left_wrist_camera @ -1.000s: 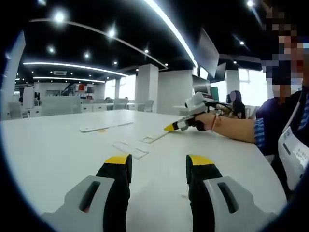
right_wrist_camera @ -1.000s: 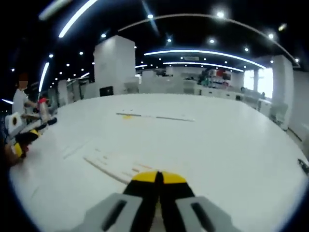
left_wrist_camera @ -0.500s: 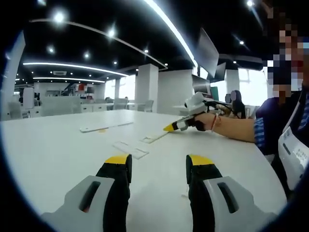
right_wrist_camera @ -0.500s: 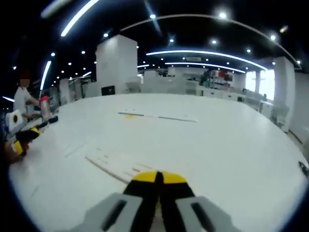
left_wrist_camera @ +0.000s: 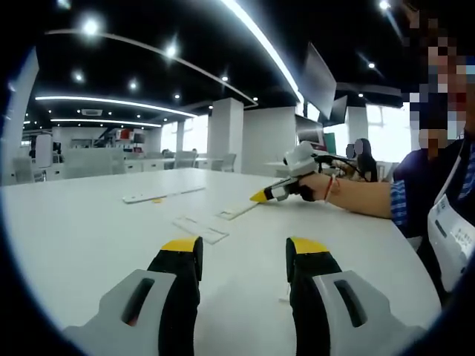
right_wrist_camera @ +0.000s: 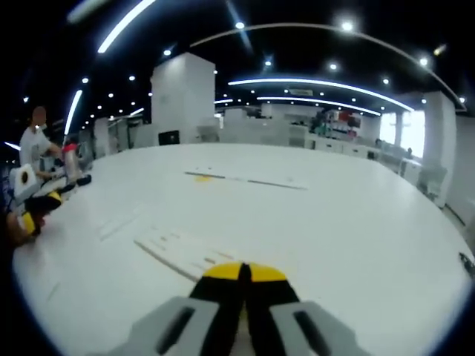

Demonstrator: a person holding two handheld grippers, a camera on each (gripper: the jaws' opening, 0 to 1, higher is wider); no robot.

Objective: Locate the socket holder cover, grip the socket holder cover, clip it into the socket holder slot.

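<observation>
White cover strip (right_wrist_camera: 182, 254) pinched in the right gripper (right_wrist_camera: 243, 273) (jaws closed); left gripper (left_wrist_camera: 245, 251) gapes, empty. Best keep it flat, squared to the slot.

My left gripper (left_wrist_camera: 243, 256) shows jaws of matt black plastic capped with glossy yellow tips, set in smooth grey moulded shells. My right gripper (right_wrist_camera: 239, 273) has the same black-and-yellow plastic finish, its jaws pressed together. Beneath both lies the broad white table (left_wrist_camera: 89, 222), smooth with a soft satin sheen. On it rests the flat white plastic socket holder cover (right_wrist_camera: 180, 252), faintly ridged. The striped blue cloth sleeve (left_wrist_camera: 402, 202) looks soft and woven.
</observation>
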